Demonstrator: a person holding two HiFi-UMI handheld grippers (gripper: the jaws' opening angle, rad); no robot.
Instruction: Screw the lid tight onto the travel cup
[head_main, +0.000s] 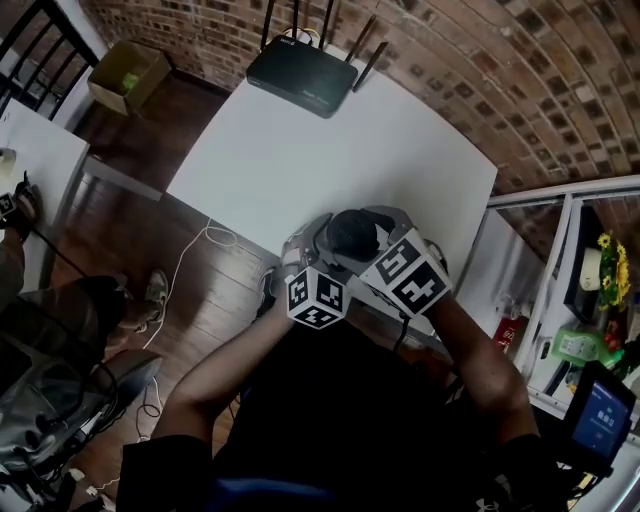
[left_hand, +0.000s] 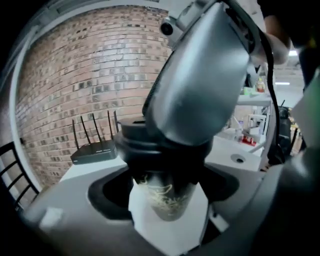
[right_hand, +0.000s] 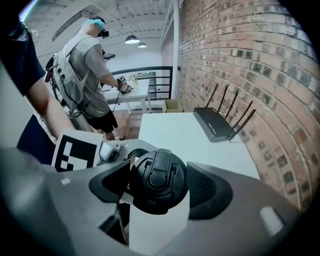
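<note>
The right gripper (right_hand: 160, 189) is clamping its two dark pads against opposite sides of the black lid (right_hand: 159, 181). It is reaching over the lid from above, so the lid's flip latch is facing straight into the right gripper view. Directly below it, the left gripper (left_hand: 165, 194) is gripping the body of the travel cup (left_hand: 169, 204), a dark tumbler with a pale scribbled pattern. Its pads are pressing on either side just under the lid's wider rim. The cup is standing upright between them with the lid sitting on its mouth, though whether its base is touching anything cannot be made out. In the head view the two grippers are working close together, their marker cubes sitting side by side at the near edge of the white tabletop (head_main: 300, 160). Beyond the grippers that tabletop is stretching away to a black router (head_main: 303, 72) with raised antennas at its far edge. A brick wall (head_main: 480, 70) is rising behind the router. Off to the left gripper's side, past the tabletop, a cardboard box (head_main: 128, 75) is sitting on the wooden floor (head_main: 190, 270). A person (right_hand: 85, 75) is standing at another table farther back.
</note>
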